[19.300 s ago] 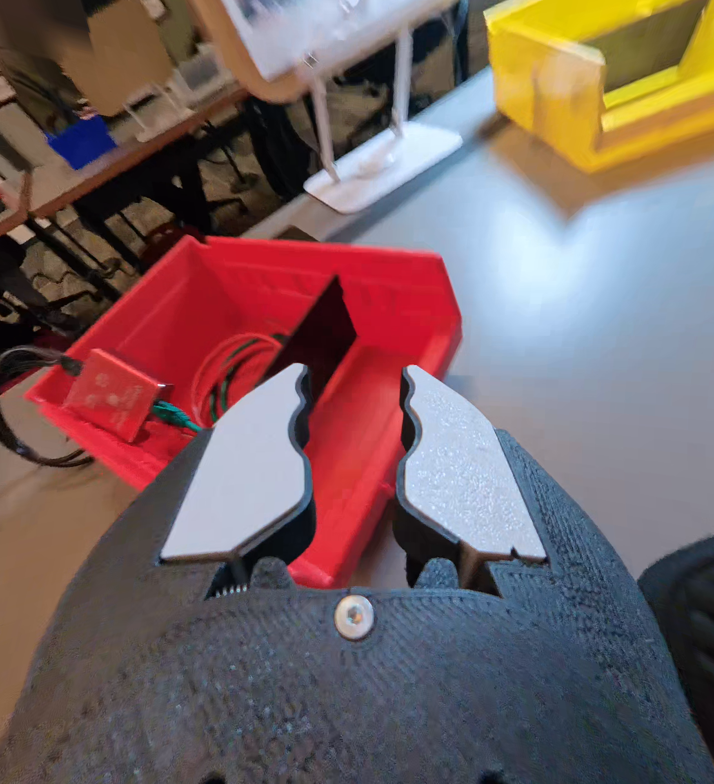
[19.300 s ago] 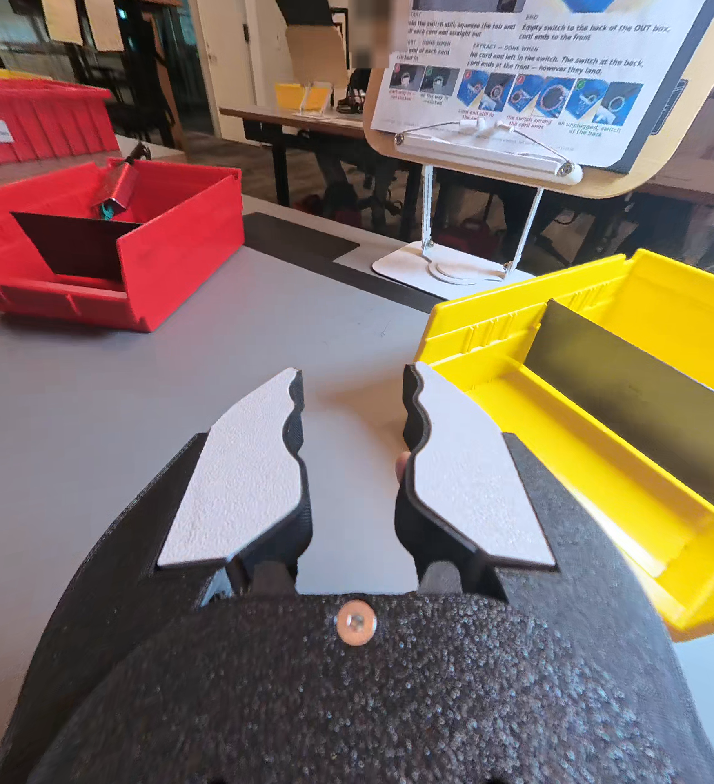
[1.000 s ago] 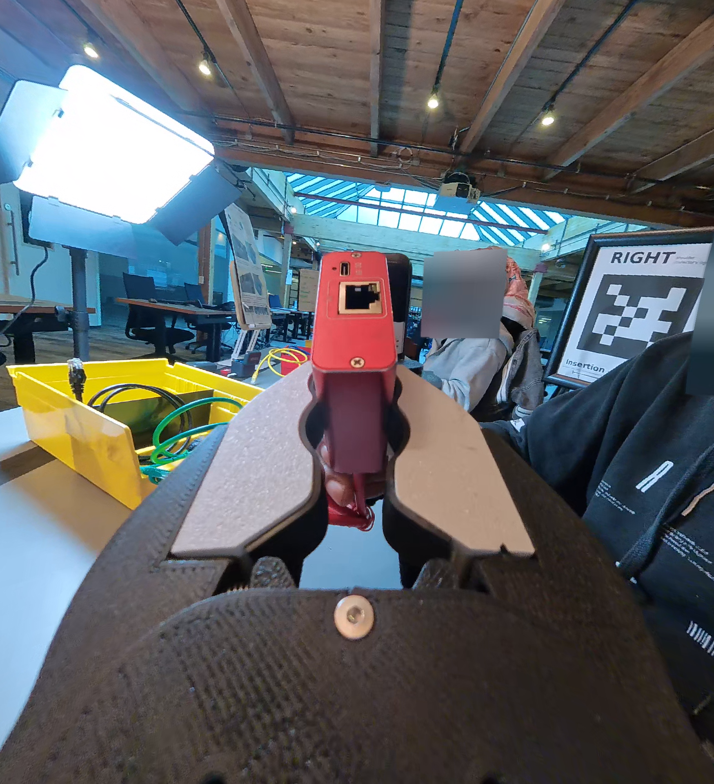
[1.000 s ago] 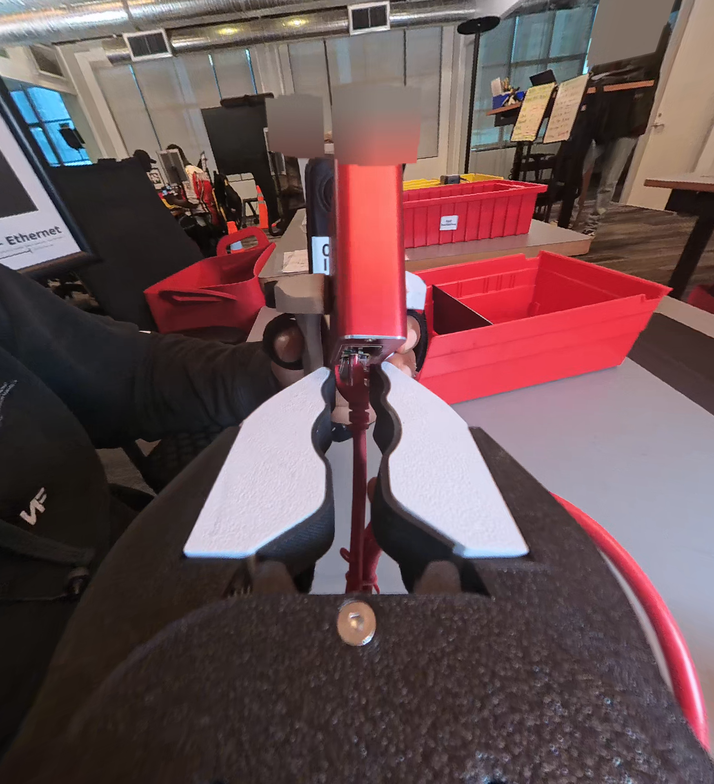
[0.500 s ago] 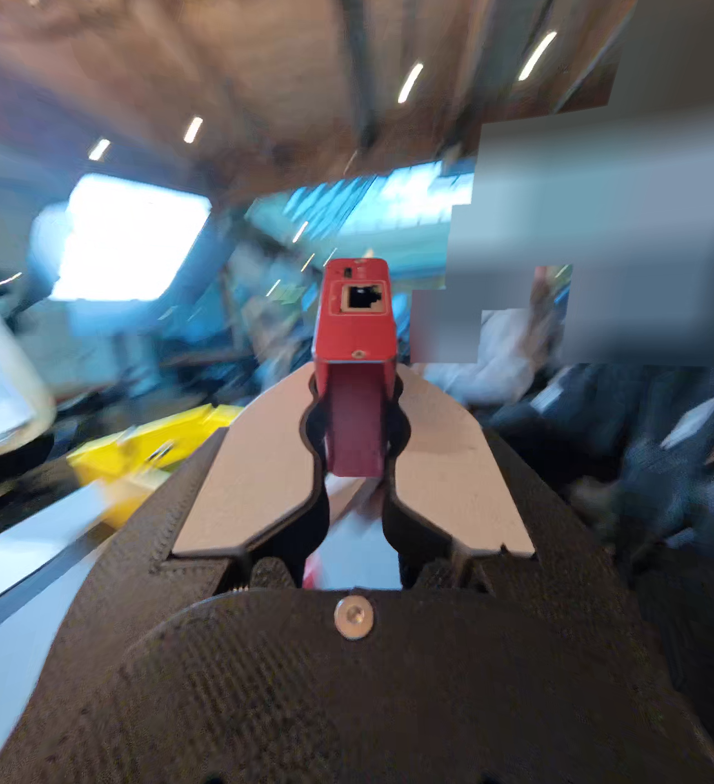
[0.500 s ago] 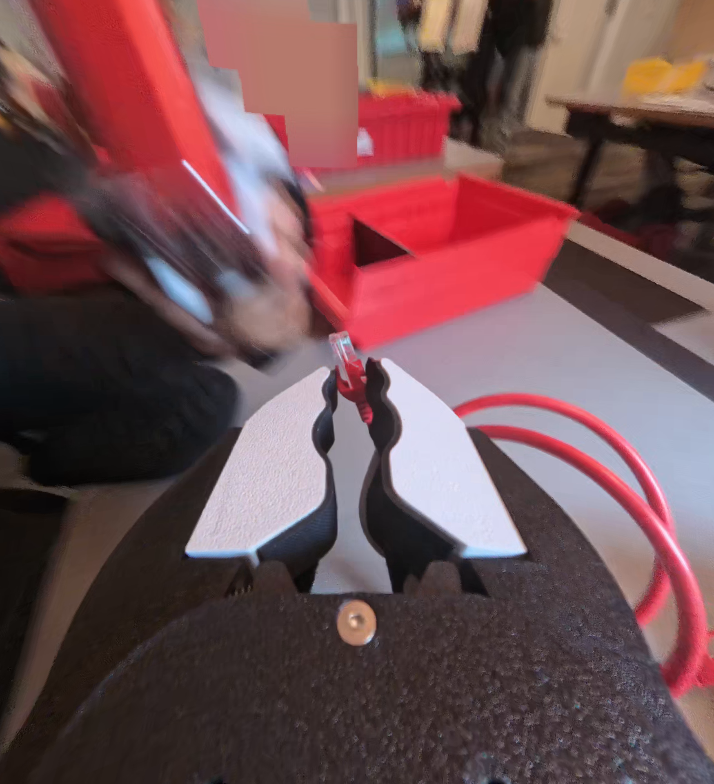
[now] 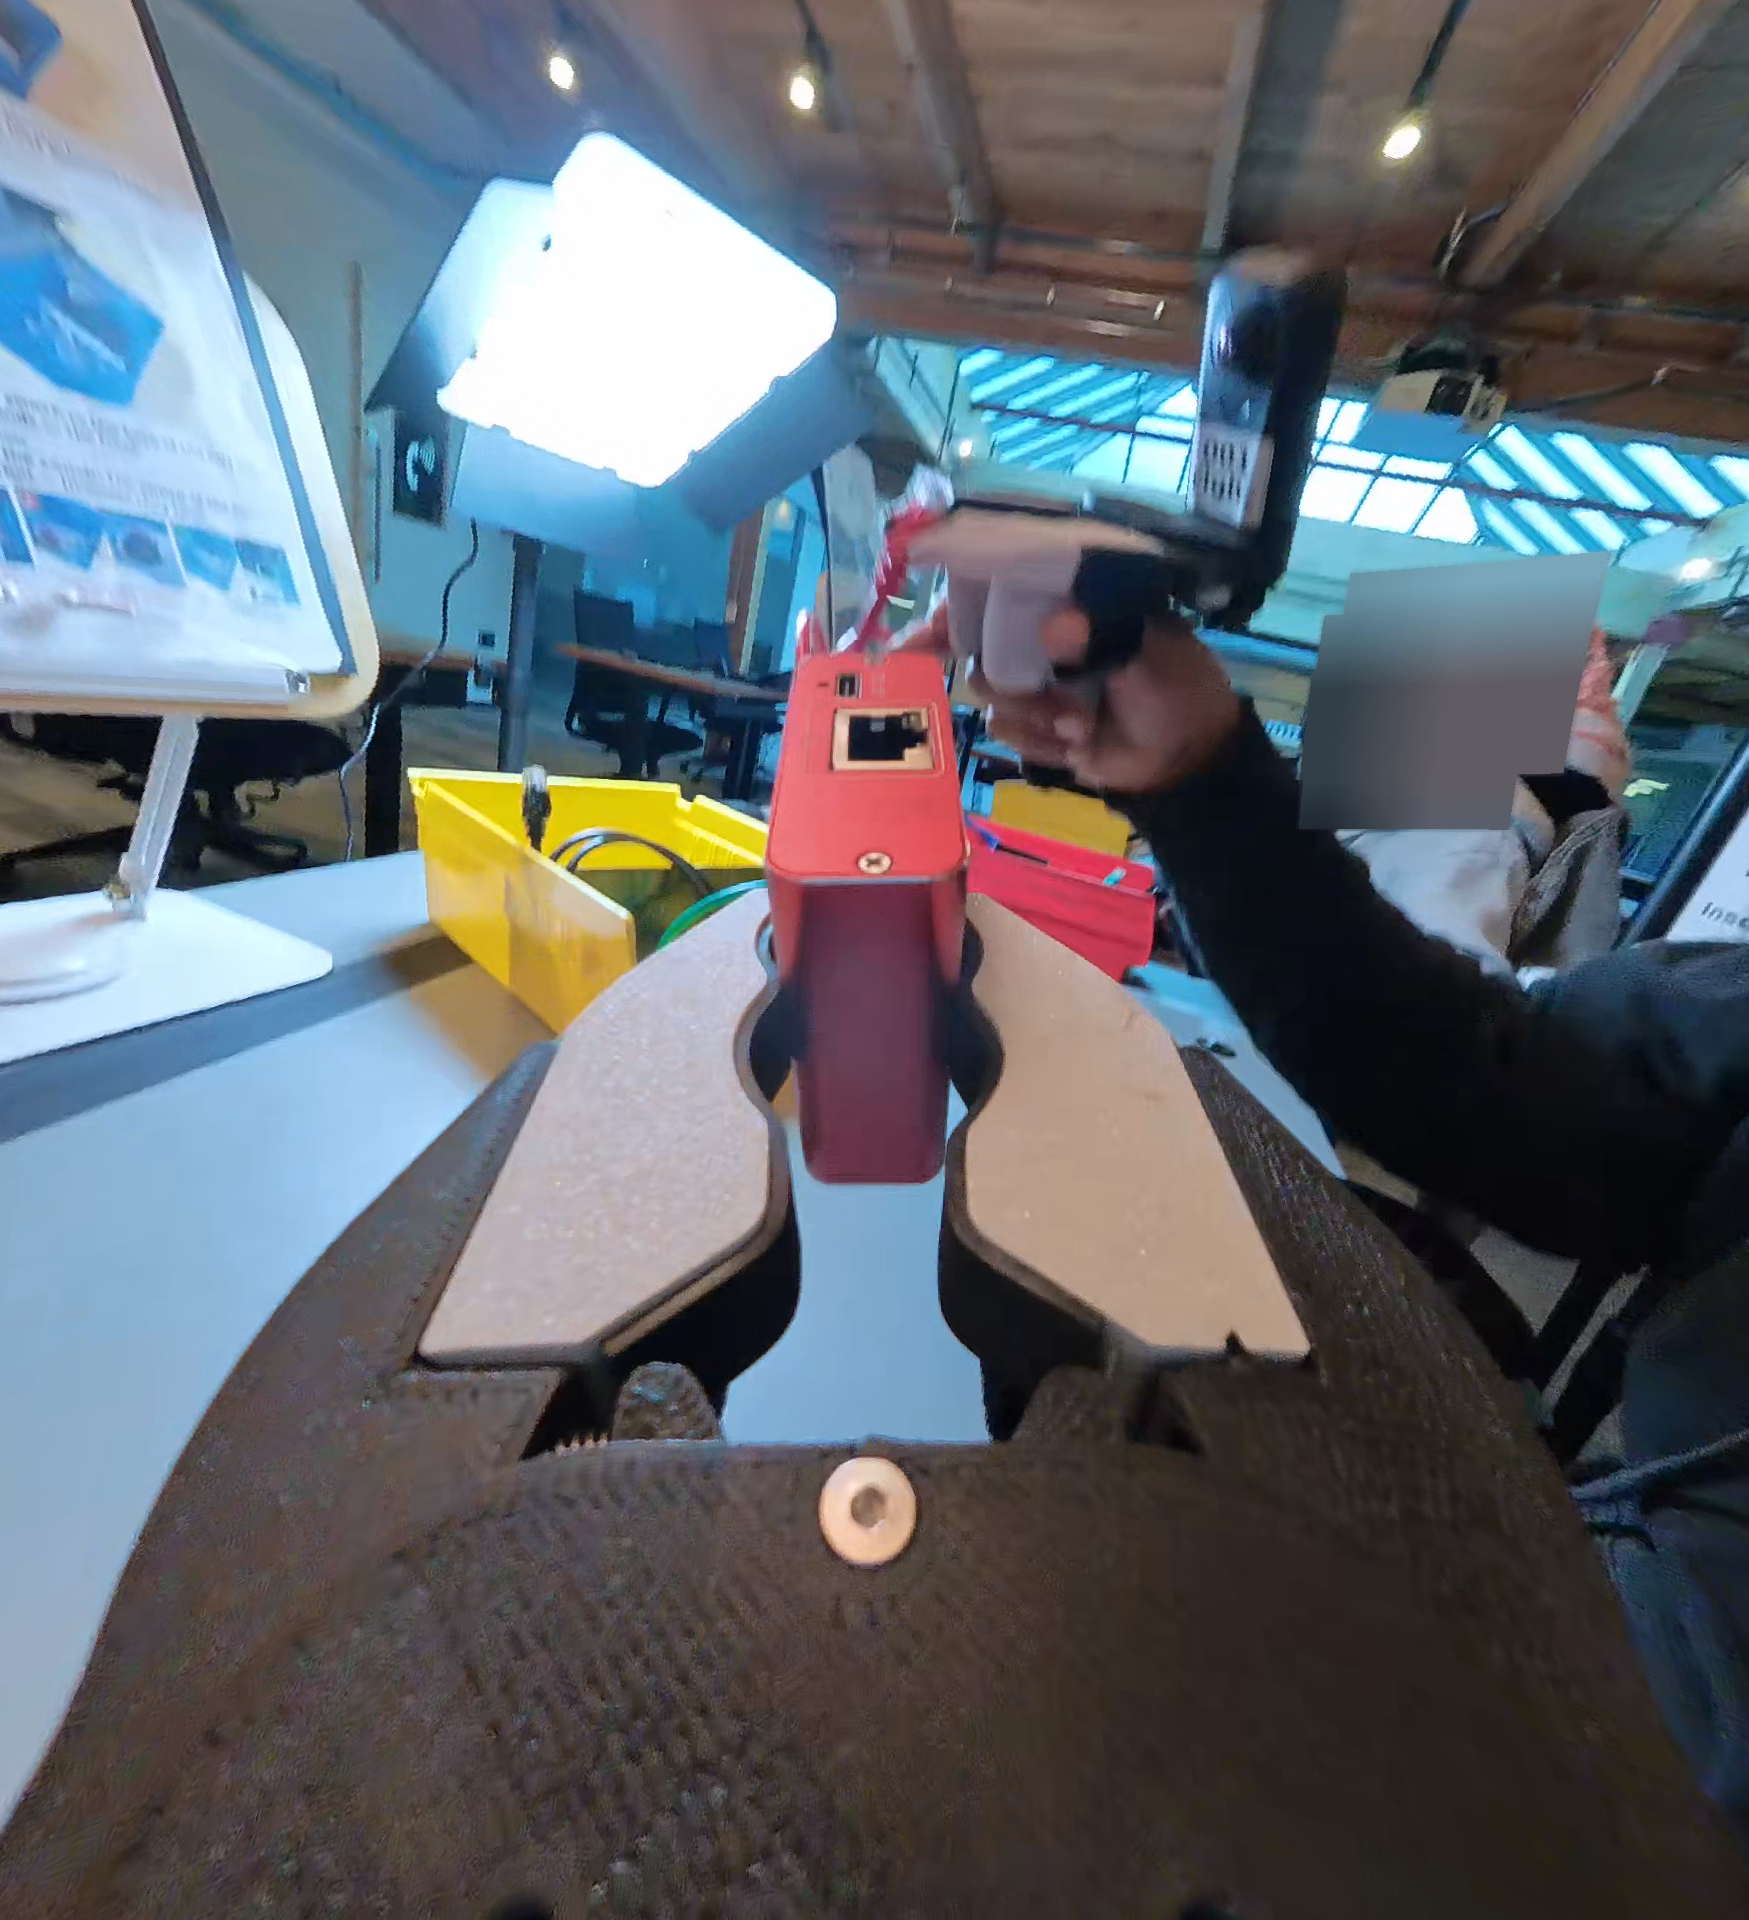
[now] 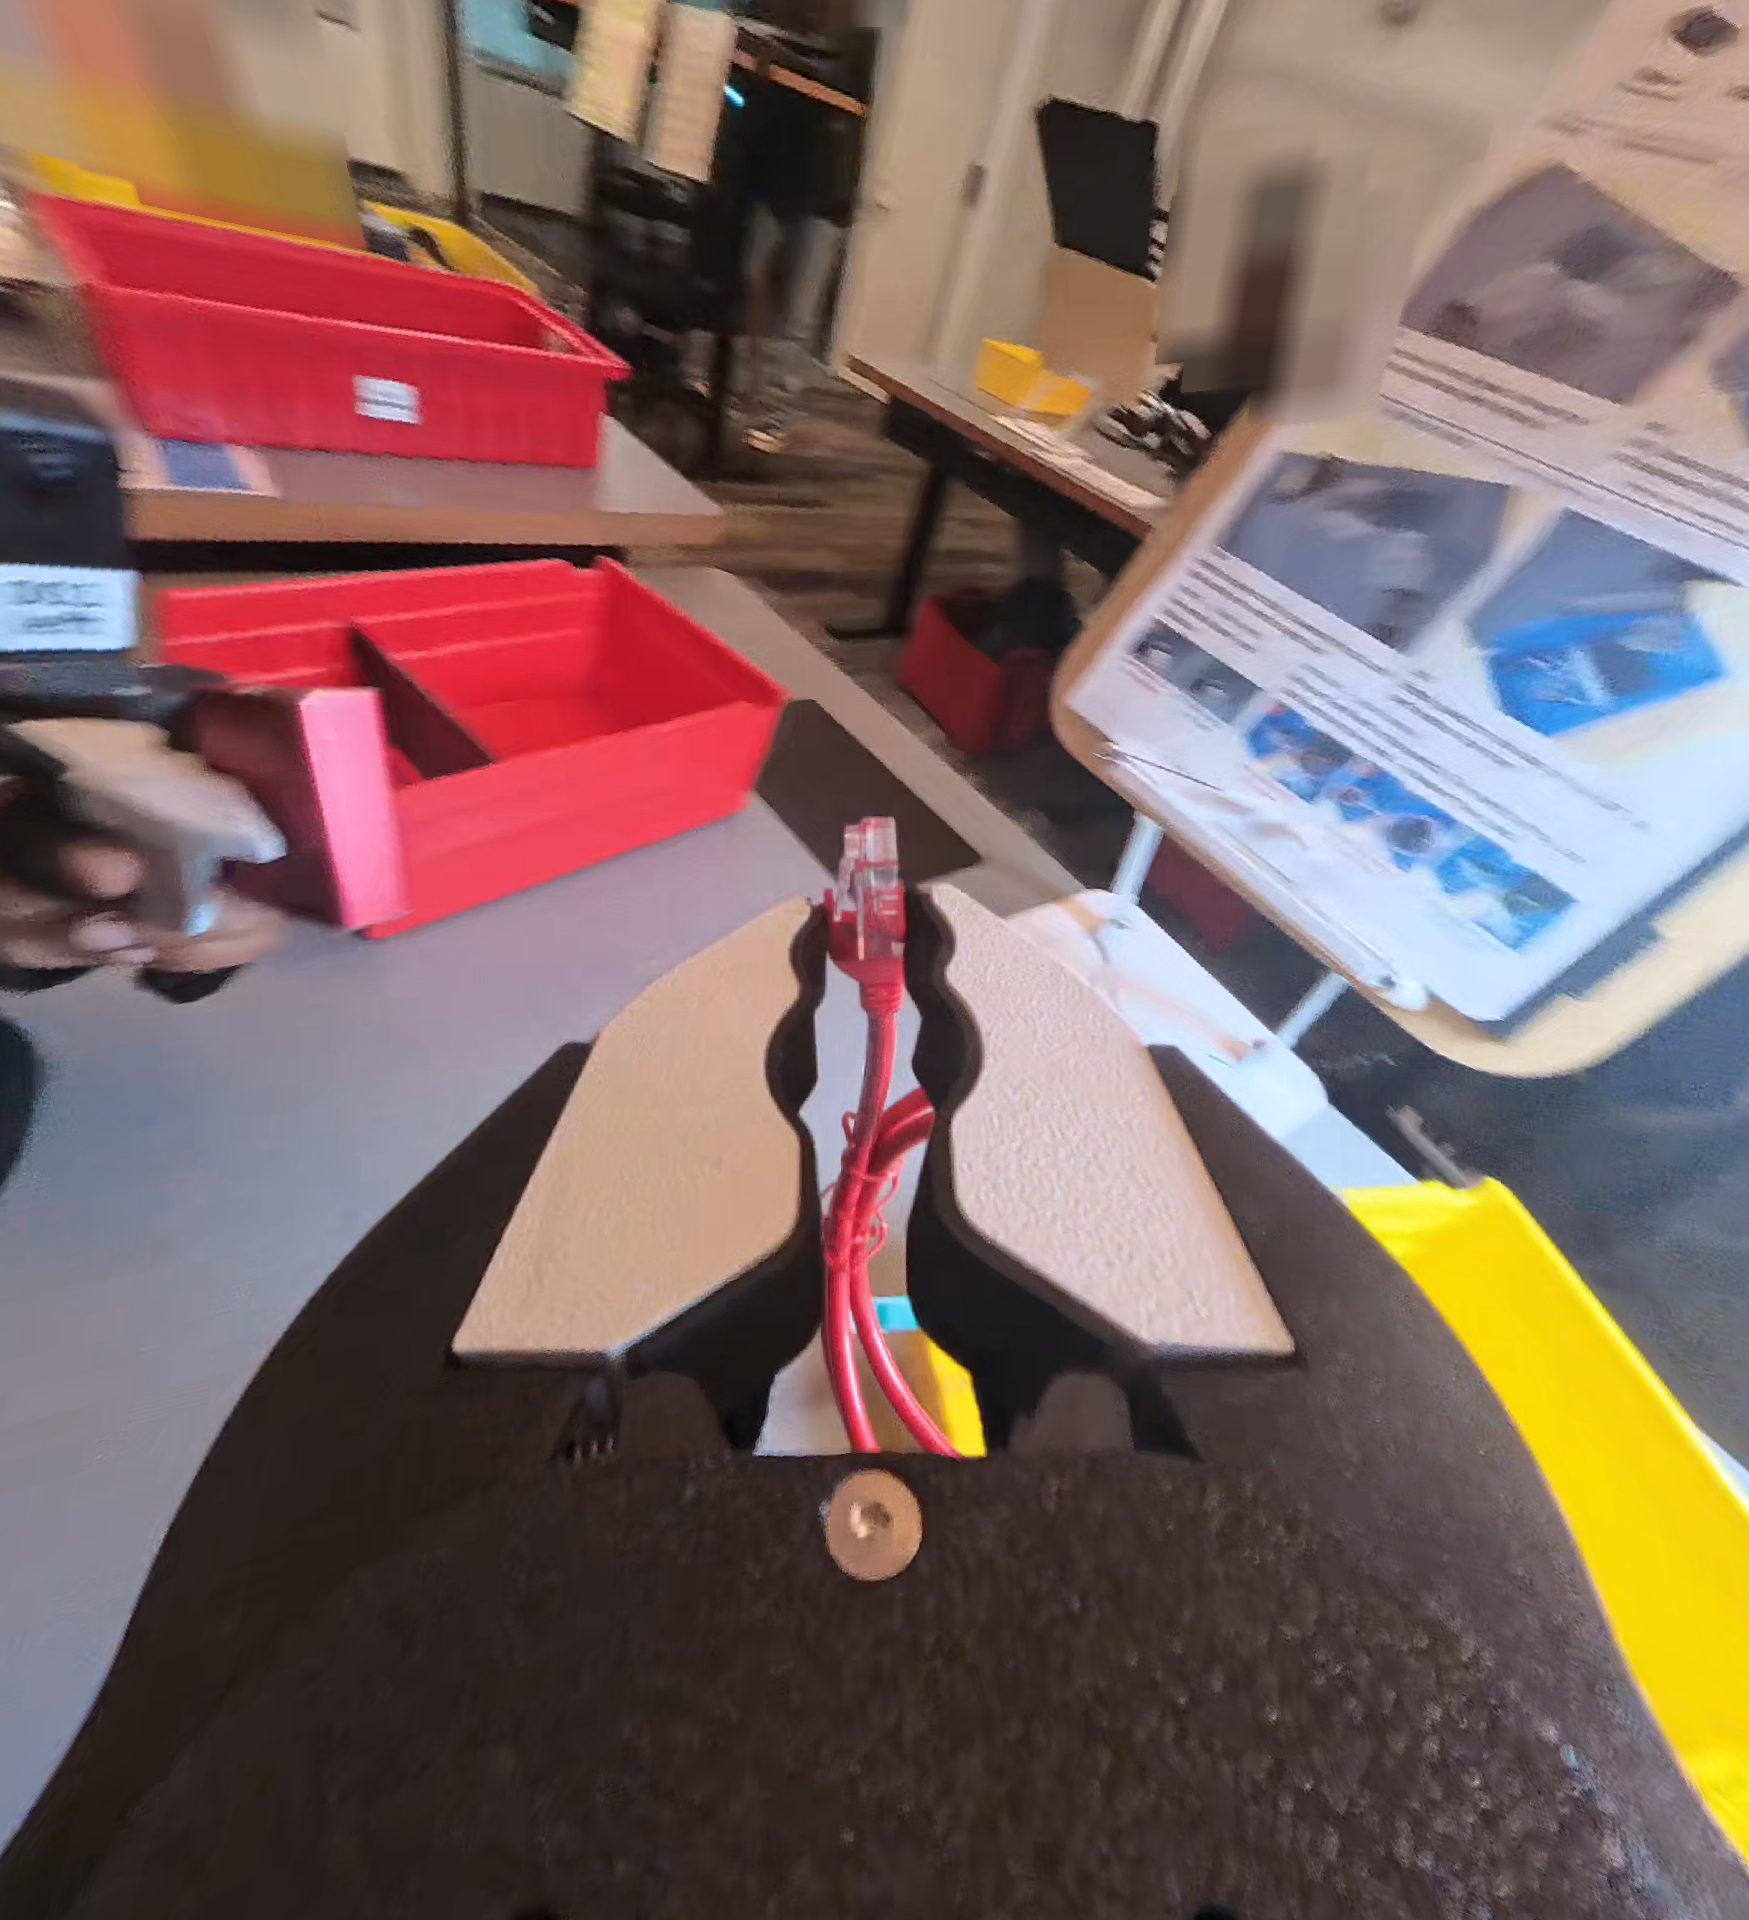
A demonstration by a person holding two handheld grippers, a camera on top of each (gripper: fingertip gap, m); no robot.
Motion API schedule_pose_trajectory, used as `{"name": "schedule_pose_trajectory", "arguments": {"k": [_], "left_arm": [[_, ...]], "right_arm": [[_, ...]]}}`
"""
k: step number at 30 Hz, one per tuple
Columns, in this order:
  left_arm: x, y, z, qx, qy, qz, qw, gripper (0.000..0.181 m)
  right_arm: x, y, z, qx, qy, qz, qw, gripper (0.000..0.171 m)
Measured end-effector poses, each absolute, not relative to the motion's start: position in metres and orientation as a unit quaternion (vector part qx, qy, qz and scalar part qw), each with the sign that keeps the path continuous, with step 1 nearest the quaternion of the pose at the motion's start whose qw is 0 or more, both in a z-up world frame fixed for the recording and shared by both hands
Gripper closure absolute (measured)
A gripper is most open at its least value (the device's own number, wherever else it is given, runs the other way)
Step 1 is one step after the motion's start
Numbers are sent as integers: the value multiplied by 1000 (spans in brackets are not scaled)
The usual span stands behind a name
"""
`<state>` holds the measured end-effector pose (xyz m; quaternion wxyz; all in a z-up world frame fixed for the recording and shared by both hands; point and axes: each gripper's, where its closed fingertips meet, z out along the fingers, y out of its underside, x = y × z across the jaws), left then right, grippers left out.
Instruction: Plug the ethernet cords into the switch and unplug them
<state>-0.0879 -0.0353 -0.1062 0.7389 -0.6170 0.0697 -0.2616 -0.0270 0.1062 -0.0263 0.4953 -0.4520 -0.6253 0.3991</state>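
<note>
My left gripper [image 7: 865, 925] is shut on a red switch [image 7: 865, 997] and holds it upright above the grey table. An empty port [image 7: 885, 740] faces me on its top end. My right gripper [image 8: 868, 920] is shut on a red ethernet cord [image 8: 868, 1039], just behind its clear plug [image 8: 872, 862]. The plug is free in the air, pointing away. In the left wrist view the right gripper [image 7: 937, 525] with the red cord [image 7: 880, 592] hangs just above and behind the switch. In the right wrist view the left gripper [image 8: 163, 810] and switch [image 8: 330, 810] sit blurred at the left.
A yellow bin [image 7: 527, 883] with black and green cords stands behind the switch; its rim [image 8: 1576, 1455] lies under my right gripper. A red divided bin [image 8: 579, 707] is farther off. A tilted sign on a white stand [image 7: 101, 416] is on the table. There is about 20 centimetres between the tips of the two grippers.
The red plug has come out of the switch. My right gripper has swung away with it, over the yellow bin. My left gripper has turned with the switch, still shut on it.
</note>
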Motion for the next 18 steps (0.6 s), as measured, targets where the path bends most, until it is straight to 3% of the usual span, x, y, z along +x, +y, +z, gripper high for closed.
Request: {"name": "schedule_pose_trajectory", "arguments": {"k": [4,9,11,18], "left_arm": [[-84,-25,-123,-651,72,-242,716,154],[-75,-23,-126,-656,77,-252,707,154],[-73,-22,-129,-661,80,-254,702,154],[-69,-15,-143,-677,79,-261,684,154]], "right_arm": [[-38,185,-45,-534,-607,340,480,158],[-53,275,-145,-637,-607,231,416,156],[-50,295,-167,-648,-612,196,409,147],[-40,286,-121,-605,-622,207,452,139]]}}
